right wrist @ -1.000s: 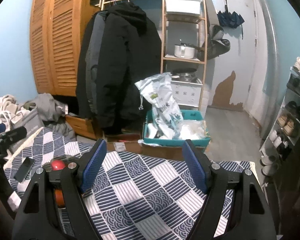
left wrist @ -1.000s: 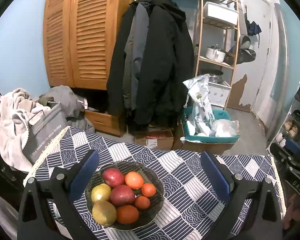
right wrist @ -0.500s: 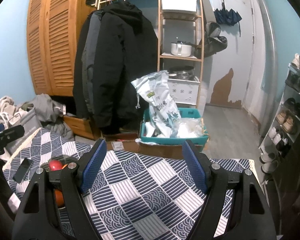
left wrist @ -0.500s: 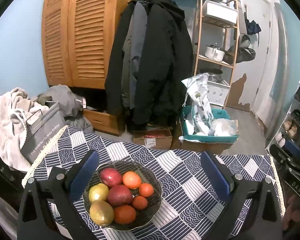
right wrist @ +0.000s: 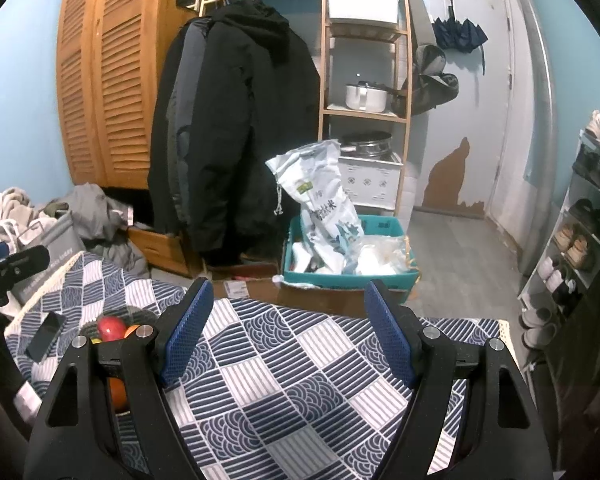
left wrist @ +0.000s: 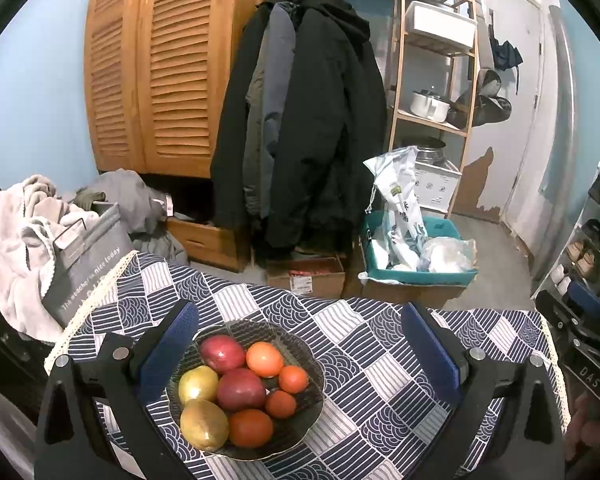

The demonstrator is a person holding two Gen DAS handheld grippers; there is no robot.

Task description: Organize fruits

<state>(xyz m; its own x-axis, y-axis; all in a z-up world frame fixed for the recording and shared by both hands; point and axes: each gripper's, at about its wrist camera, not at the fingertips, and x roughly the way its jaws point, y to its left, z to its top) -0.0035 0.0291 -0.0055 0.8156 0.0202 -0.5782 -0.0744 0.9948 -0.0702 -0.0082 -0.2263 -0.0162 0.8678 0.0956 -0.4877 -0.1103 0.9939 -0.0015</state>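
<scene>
A dark patterned bowl (left wrist: 300,344) sits on the blue-and-white tablecloth (left wrist: 364,400) and holds several fruits: two red apples (left wrist: 222,354), two yellow-green pears (left wrist: 198,384) and several oranges (left wrist: 264,359). My left gripper (left wrist: 300,332) is open and empty, with the bowl just inside its left finger. My right gripper (right wrist: 288,312) is open and empty above bare cloth, to the right of the bowl. In the right wrist view a red apple (right wrist: 110,328) and an orange (right wrist: 117,394) show partly behind its left finger.
A black phone (right wrist: 46,336) lies on the table left of the bowl. The left gripper (right wrist: 8,268) shows at that view's left edge. Beyond the table's far edge are a cardboard box (left wrist: 306,278), a teal crate (left wrist: 416,276), hanging coats and a shoe rack (right wrist: 572,248).
Both views have shifted slightly; the bowl sits a little lower and closer in the left wrist view. Both grippers stay open and empty.
</scene>
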